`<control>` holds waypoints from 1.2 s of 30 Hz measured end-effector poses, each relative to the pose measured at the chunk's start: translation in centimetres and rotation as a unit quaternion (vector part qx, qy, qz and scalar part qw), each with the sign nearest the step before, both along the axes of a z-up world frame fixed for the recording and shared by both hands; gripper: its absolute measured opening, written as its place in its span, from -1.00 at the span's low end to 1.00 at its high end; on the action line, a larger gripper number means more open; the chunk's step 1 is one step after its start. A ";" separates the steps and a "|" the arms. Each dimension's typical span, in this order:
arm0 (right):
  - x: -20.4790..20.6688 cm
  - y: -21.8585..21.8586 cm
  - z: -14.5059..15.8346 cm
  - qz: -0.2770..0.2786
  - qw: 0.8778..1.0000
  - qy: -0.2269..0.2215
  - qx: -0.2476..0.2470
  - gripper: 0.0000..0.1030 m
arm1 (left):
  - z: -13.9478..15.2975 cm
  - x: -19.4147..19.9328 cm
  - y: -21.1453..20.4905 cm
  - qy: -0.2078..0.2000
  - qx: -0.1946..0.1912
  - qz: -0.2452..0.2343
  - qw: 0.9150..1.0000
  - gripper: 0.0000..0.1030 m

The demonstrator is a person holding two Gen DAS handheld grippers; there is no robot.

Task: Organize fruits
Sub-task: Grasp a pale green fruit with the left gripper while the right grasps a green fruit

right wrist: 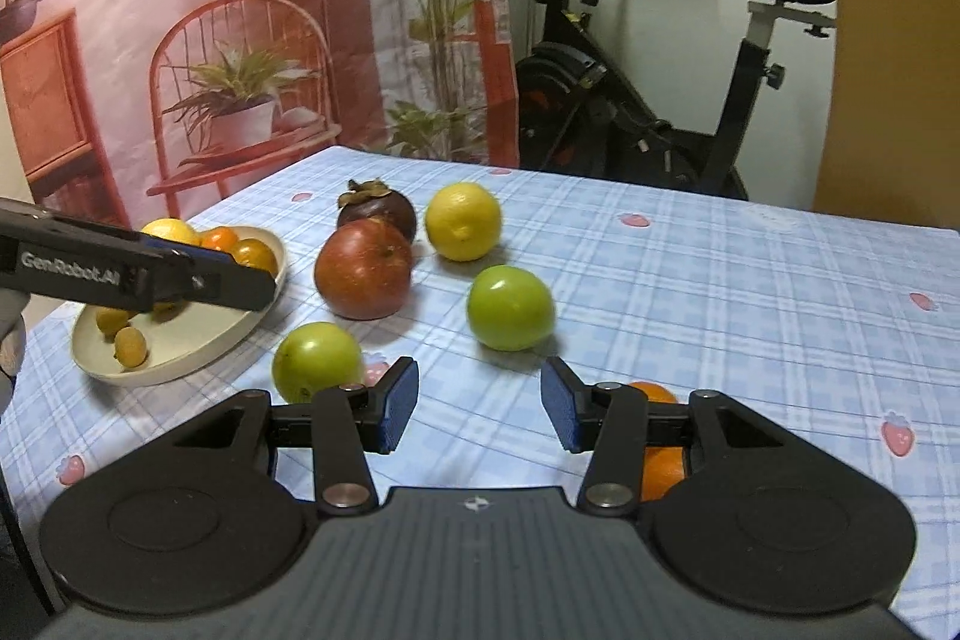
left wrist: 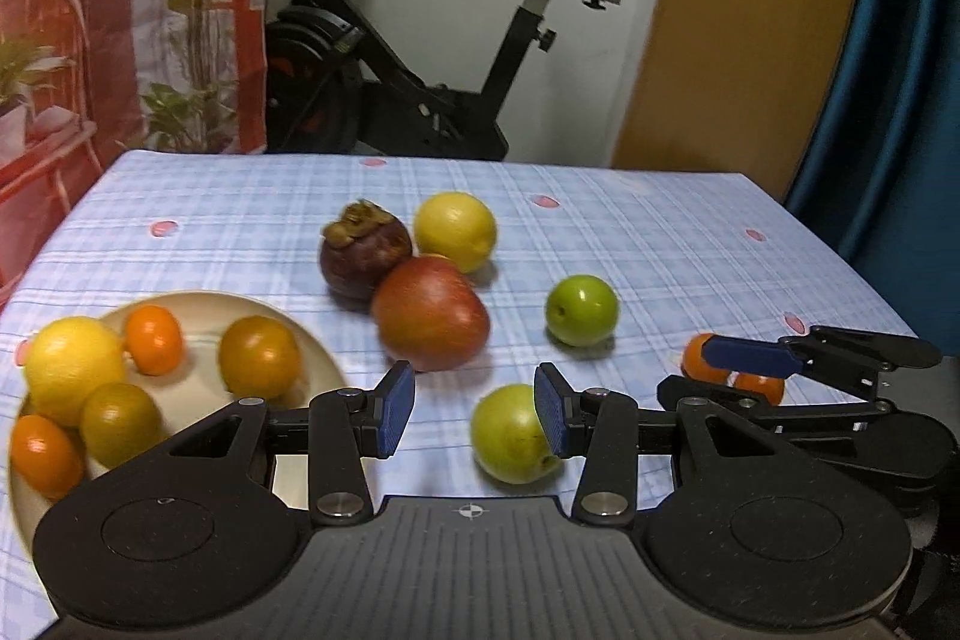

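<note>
Five placed: citrus on plate [left wrist: 198, 304], at 9 o'clock.
Loose: apple [left wrist: 429, 319], mangosteen [left wrist: 366, 253], lemon [left wrist: 456, 231], greens, oranges.
Left gripper [left wrist: 474, 415]: parted, empty.
Right gripper [right wrist: 480, 409]: parted, empty.

Plate [left wrist: 180, 304] of citrus at table's [left wrist: 660, 220] left, mangosteen [left wrist: 366, 250] behind apple [left wrist: 429, 319], lemon [left wrist: 456, 231] beside them.

Left tongs [left wrist: 474, 412]: matte black bodies with round discs, silver screws, ribbed grey centre plate, blue ribbed pads [left wrist: 396, 409]; right tongs [right wrist: 479, 403] alike; white "GenRobot.AI" lettering on one arm's side.
</note>
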State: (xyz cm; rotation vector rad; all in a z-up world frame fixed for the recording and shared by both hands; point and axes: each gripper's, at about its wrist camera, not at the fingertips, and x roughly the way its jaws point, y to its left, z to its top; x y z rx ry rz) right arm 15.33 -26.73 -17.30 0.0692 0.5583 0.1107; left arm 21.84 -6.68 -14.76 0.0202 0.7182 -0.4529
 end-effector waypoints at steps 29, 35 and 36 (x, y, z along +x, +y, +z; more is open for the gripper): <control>6.7 -2.4 0.1 -0.007 1.000 0.015 0.025 -0.01 | -2.7 1.5 -2.5 0.041 0.008 0.002 0.999 0.12; 9.0 -1.6 -0.9 0.004 0.999 0.042 0.027 0.16 | -3.0 1.7 -2.5 0.048 0.002 -0.005 0.999 0.14; 9.3 -1.6 -1.0 0.005 0.998 0.048 0.028 0.16 | -3.1 1.8 -2.5 0.050 0.001 -0.007 0.999 0.14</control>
